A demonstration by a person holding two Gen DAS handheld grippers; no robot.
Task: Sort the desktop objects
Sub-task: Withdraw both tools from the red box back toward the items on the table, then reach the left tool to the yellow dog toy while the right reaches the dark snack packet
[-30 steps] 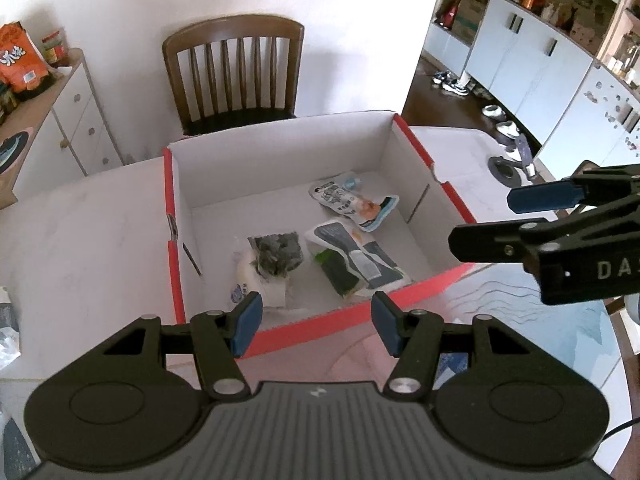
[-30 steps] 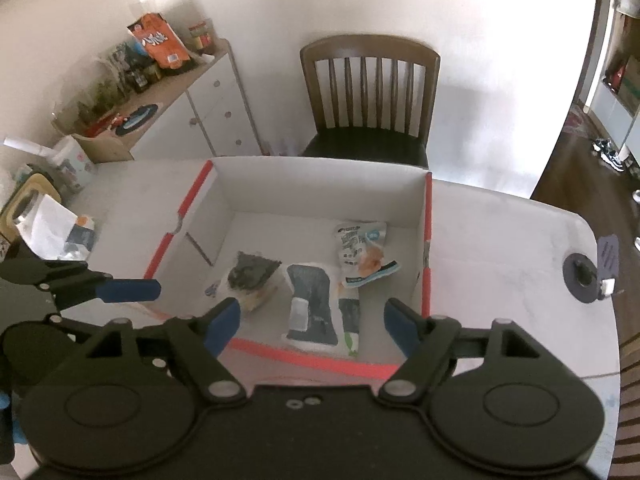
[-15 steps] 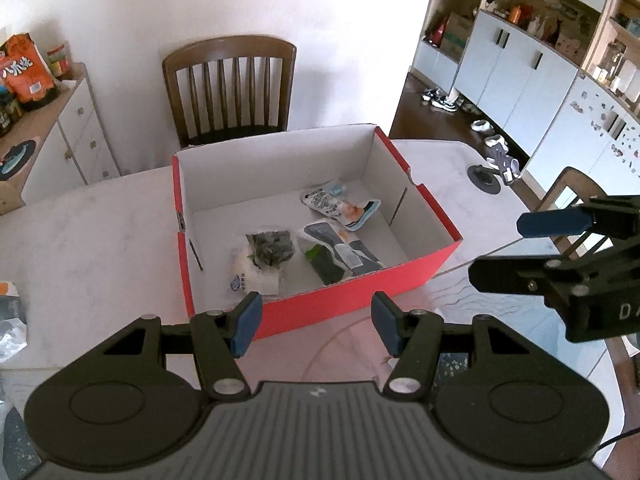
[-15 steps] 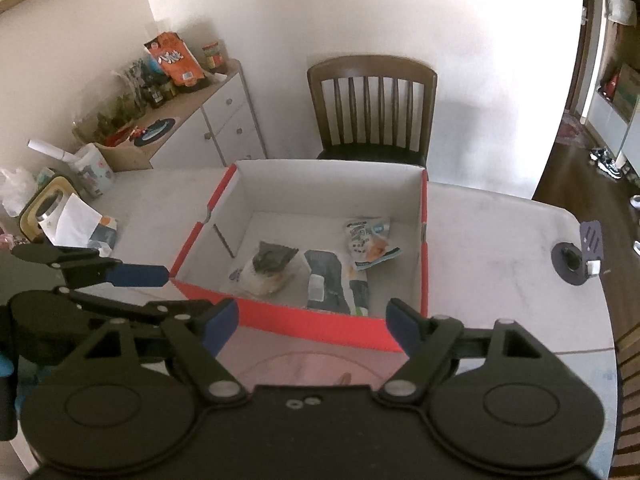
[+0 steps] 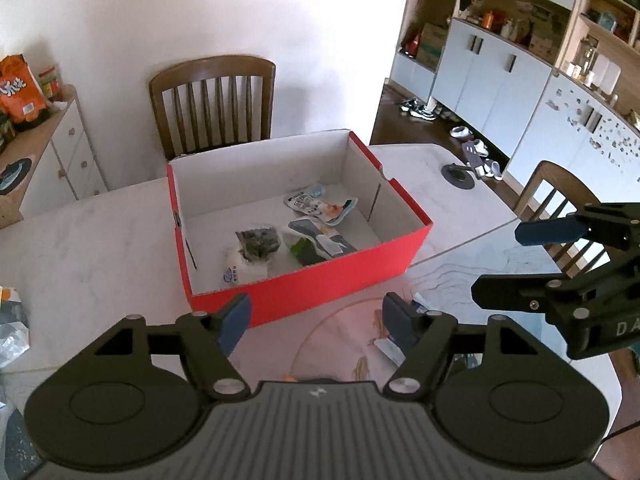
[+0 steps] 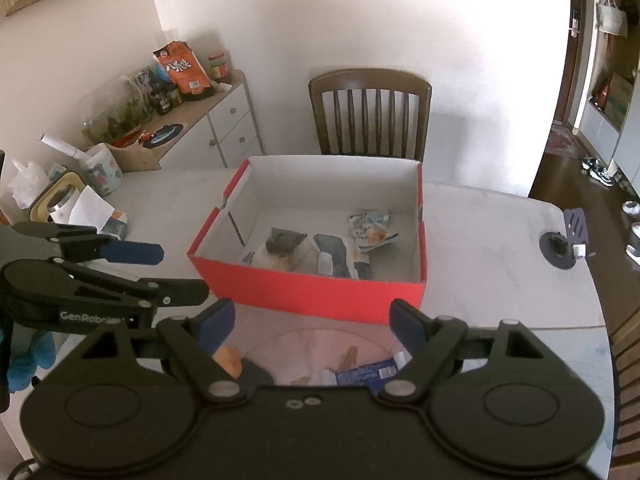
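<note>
A red cardboard box (image 5: 320,280) (image 6: 312,292) with a white inside sits on the marble table. It holds three packets: a dark-topped white one (image 5: 256,244) (image 6: 284,242), a dark blue-green one (image 5: 316,242) (image 6: 336,258) and a white-orange one (image 5: 318,205) (image 6: 370,228). My left gripper (image 5: 314,318) is open and empty, in front of the box. My right gripper (image 6: 310,322) is open and empty, also in front of it. A blue packet (image 6: 366,370) and an orange thing (image 6: 228,360) lie on a pink mat (image 6: 316,344) below the grippers.
A wooden chair (image 5: 214,100) (image 6: 370,112) stands behind the table. A white sideboard (image 6: 200,132) with snack bags is at the left. Paper and a cup (image 6: 72,208) lie at the table's left. A dark round socket (image 6: 558,248) is set in the table at right. A second chair (image 5: 560,200) is at right.
Both grippers have pulled back and up from the box, which now looks smaller and farther. Both stay open and empty. The mat and its items have come into view.
</note>
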